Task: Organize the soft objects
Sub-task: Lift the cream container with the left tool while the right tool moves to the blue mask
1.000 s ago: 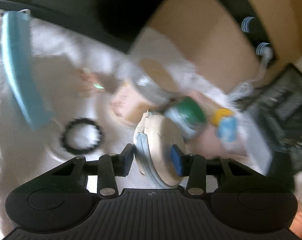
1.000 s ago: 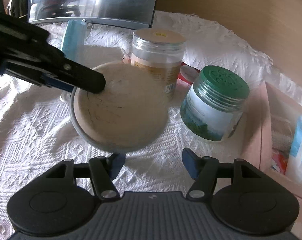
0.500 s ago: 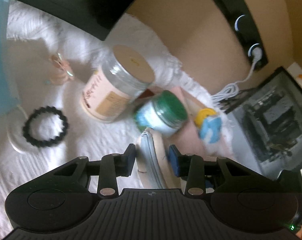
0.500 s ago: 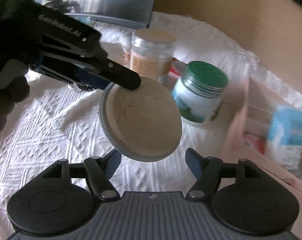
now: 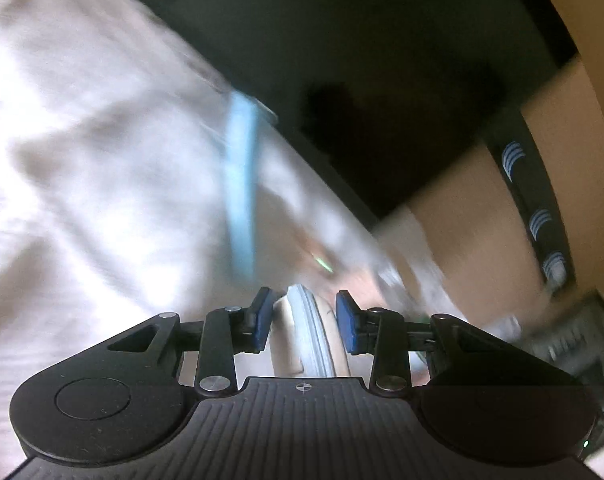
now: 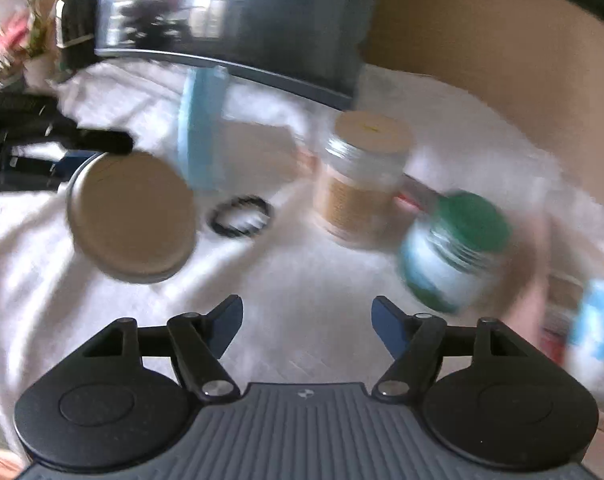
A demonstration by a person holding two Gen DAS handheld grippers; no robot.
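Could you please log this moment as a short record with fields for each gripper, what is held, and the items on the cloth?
left gripper: shut on the round pad, gripping its edge
right gripper: open, holding nothing
cloth: white, covers the surface
on cloth: black beaded bracelet, blue face mask, tan-lidded jar, green-lidded jar
image quality: both views motion-blurred
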